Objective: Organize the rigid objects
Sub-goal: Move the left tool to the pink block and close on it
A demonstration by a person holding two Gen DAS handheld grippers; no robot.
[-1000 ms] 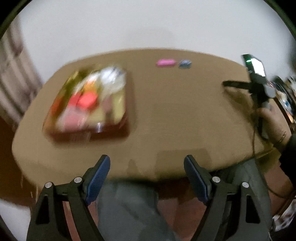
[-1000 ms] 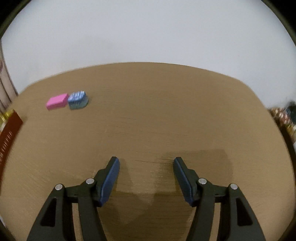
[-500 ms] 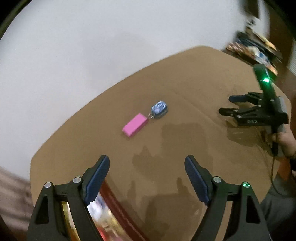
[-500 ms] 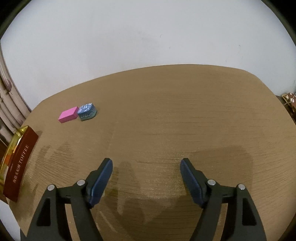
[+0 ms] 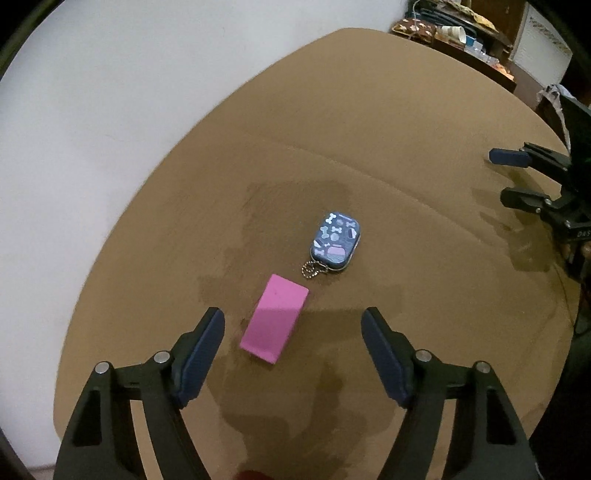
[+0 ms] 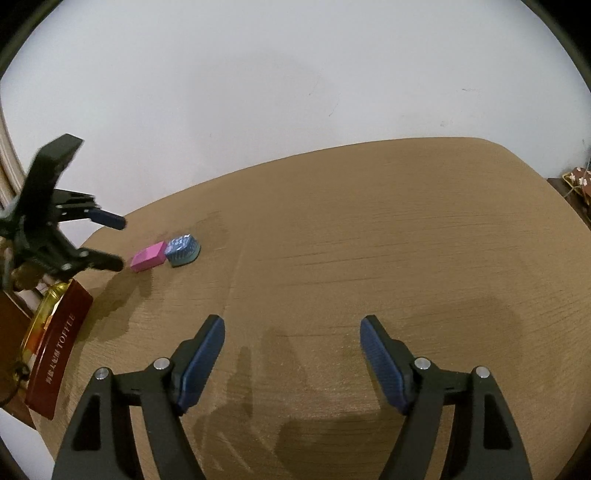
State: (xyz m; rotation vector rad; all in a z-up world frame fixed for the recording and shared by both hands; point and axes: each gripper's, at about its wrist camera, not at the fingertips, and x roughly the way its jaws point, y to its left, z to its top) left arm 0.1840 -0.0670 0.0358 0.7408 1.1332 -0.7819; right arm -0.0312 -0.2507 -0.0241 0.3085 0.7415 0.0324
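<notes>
A pink rectangular block (image 5: 275, 323) lies flat on the brown table (image 5: 406, 129). Just beyond it lies a small blue tin (image 5: 336, 242) with a bone pattern and a short ball chain. My left gripper (image 5: 293, 330) is open, hovering with the pink block between its fingers, nearer the left one. In the right wrist view the pink block (image 6: 148, 256) and blue tin (image 6: 183, 250) sit far left, with the left gripper (image 6: 116, 242) open just left of them. My right gripper (image 6: 291, 341) is open and empty over bare table.
A dark red box marked TOFFEE (image 6: 55, 350) with a gold rim holds assorted items at the table's left edge. The right gripper (image 5: 513, 177) shows at the right in the left wrist view. Cluttered shelves (image 5: 461, 33) stand beyond the table's far corner.
My left gripper swung away from the box and moved in over the pink block and blue tin, now much closer. My right gripper shifted slightly and stays open.
</notes>
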